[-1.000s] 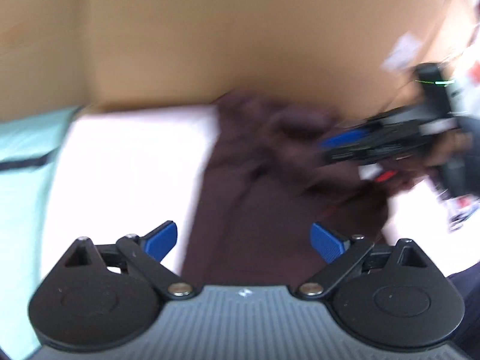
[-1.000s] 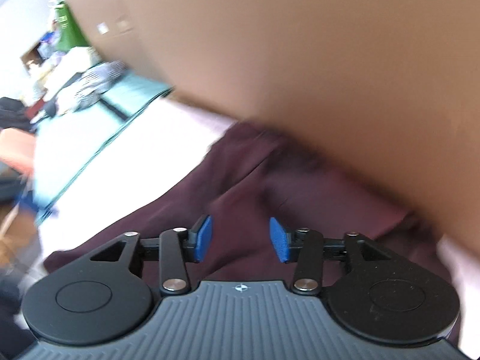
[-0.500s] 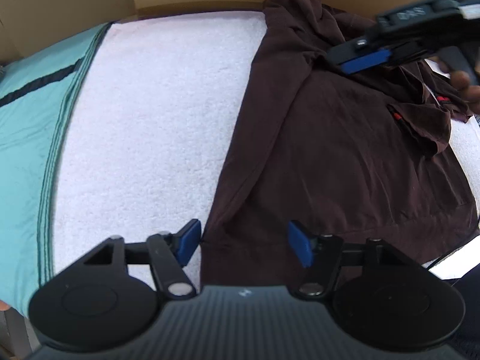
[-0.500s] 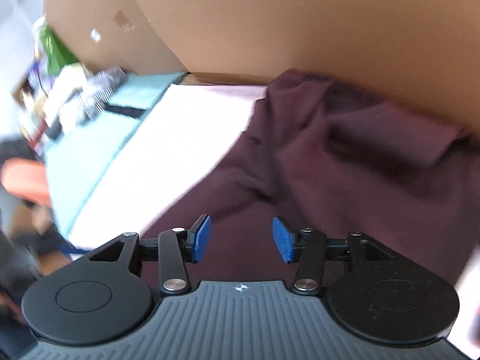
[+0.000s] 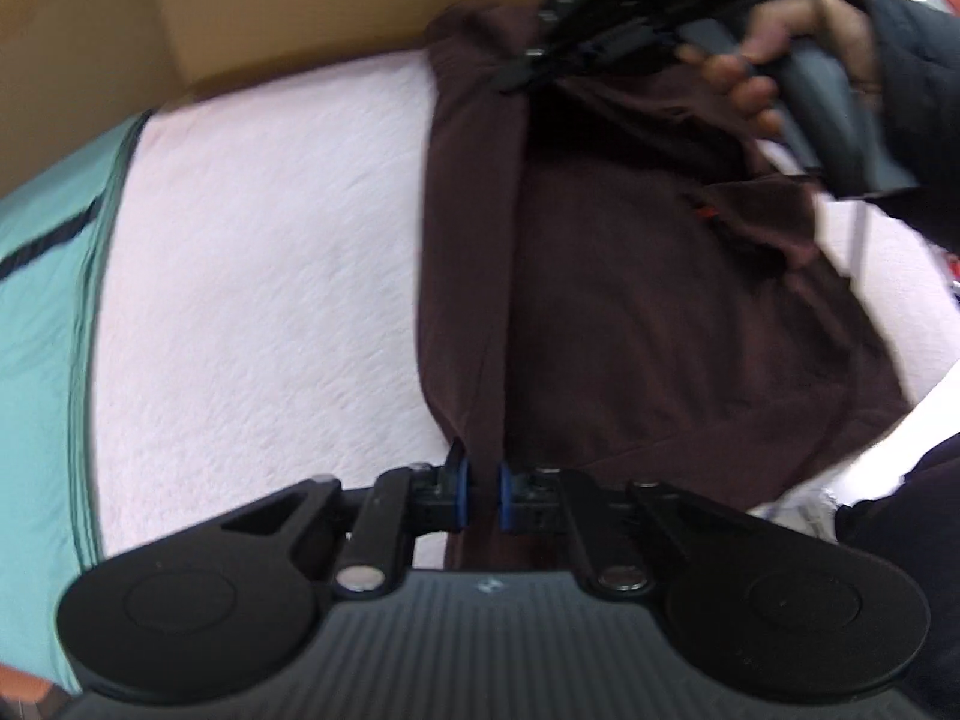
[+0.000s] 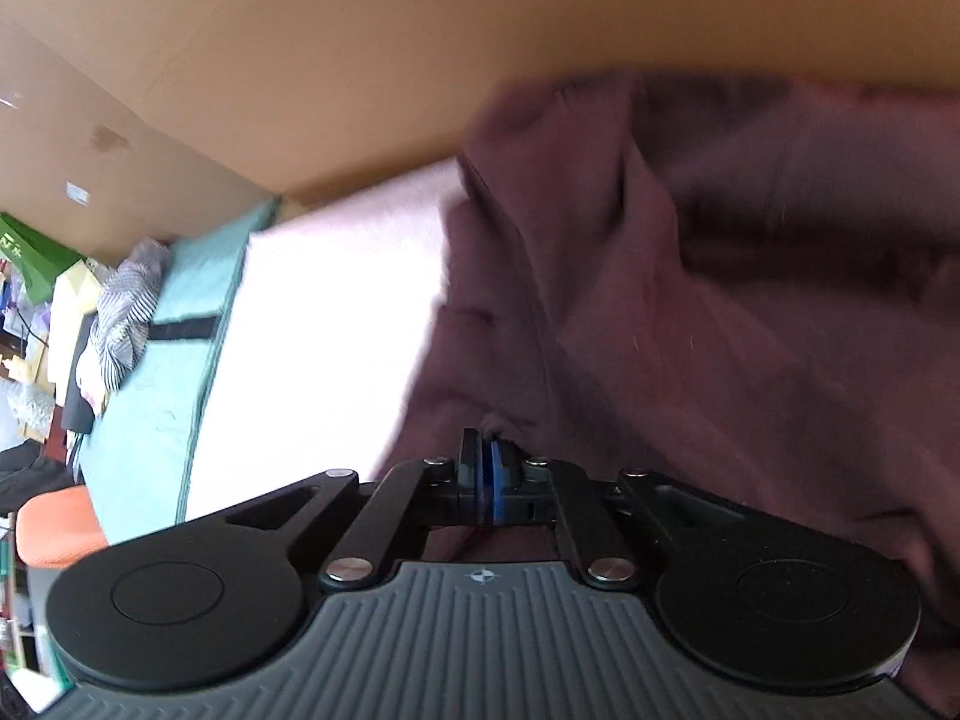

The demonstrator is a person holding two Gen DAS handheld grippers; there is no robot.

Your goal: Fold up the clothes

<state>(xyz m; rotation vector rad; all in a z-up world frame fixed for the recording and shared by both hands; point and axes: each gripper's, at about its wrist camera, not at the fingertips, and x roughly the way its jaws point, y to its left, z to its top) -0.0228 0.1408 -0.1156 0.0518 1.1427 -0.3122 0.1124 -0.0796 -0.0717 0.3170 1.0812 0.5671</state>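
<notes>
Now both hand-held grippers are clamping down on the dark brown shirt, where half a second ago their blue pads were standing apart above it. The left hand-held gripper is pinching the near hem at the shirt's left edge; the right hand-held gripper is nipping a tuck of cloth at the far end, by the cardboard wall. The shirt is lying rumpled on the white towel. With both ends of that edge gripped, a fold across seems to be starting.
</notes>
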